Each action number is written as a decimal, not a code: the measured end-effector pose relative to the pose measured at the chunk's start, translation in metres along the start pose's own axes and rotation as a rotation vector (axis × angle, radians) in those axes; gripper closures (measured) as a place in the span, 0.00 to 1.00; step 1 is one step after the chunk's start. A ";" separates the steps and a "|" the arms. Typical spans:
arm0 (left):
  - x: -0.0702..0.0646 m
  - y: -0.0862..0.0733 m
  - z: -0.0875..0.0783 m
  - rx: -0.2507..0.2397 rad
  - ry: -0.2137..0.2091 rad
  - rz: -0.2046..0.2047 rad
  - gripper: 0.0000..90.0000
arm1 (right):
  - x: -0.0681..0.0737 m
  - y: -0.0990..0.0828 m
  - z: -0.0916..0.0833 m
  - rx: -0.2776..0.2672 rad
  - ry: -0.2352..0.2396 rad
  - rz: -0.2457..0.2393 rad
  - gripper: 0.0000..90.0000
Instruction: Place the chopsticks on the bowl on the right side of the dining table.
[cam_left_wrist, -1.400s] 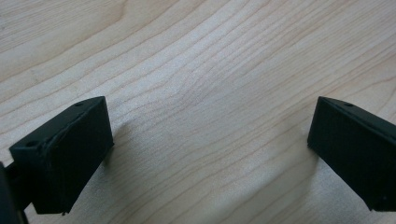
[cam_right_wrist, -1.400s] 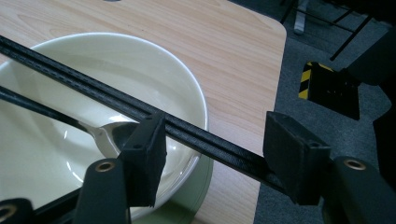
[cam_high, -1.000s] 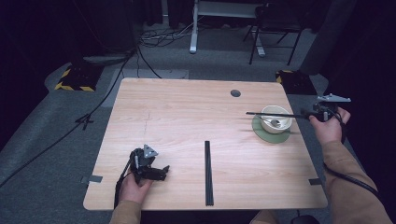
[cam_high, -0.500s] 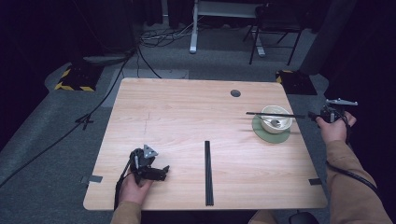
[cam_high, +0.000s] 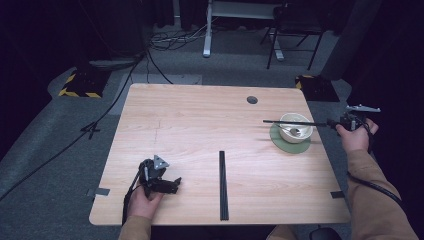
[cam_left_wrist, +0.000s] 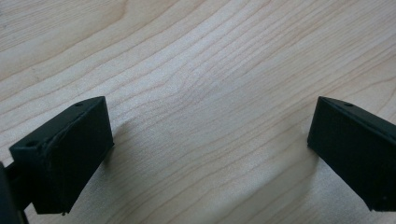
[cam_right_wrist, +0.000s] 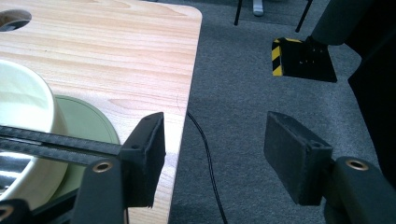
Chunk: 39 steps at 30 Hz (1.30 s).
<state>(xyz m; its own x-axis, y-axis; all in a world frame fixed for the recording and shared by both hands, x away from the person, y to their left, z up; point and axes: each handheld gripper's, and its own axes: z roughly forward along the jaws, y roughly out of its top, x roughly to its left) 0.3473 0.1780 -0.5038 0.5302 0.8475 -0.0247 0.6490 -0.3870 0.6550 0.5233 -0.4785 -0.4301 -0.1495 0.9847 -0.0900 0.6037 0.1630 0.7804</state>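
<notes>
Two chopstick pairs are lying on the table (cam_high: 200, 115), and the one that matters now is resting across the rim of the white bowl (cam_high: 296, 128), which is sitting on a green saucer (cam_high: 280, 142) at about three o'clock on the tabletop. Those chopsticks on the bowl (cam_high: 292, 122) are running crosswise, nine to three, with the near tip poking past the table's right edge toward my right gripper (cam_high: 345, 121). I am holding that gripper just off the edge, level with the sticks and pointing along their line toward nine o'clock. In the right gripper view its jaws are standing well apart with nothing between them; the sticks (cam_right_wrist: 56, 147) are passing on the outer side of the left-hand pad (cam_right_wrist: 147, 156), at nine o'clock from the gap, not inside it. So the coming move, as I judge it, is turning on that small sideways offset: I would need to shift across until the stick ends are sitting between the pads.

My left gripper (cam_high: 162, 184) is resting at seven o'clock on the table, jaws spread wide over bare wood and gripping nothing. It is far from the bowl, though closer to the second chopstick pair (cam_high: 223, 186), which is lying twelve to six near the front edge.
</notes>
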 end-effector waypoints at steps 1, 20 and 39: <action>0.000 0.000 0.000 0.000 0.001 0.000 0.00 | 0.000 0.000 -0.001 -0.004 0.000 0.004 0.43; 0.000 0.001 0.000 0.007 -0.008 0.000 0.00 | 0.036 0.003 -0.061 -0.066 0.176 -0.050 0.39; 0.002 0.000 -0.001 0.003 -0.013 0.015 0.00 | 0.100 -0.002 -0.128 -0.085 0.432 -0.142 0.35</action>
<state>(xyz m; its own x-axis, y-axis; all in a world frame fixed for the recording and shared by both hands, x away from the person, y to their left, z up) 0.3481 0.1799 -0.5033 0.5469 0.8369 -0.0242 0.6427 -0.4011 0.6528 0.4066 -0.3888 -0.3616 -0.5495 0.8339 0.0520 0.4901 0.2713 0.8284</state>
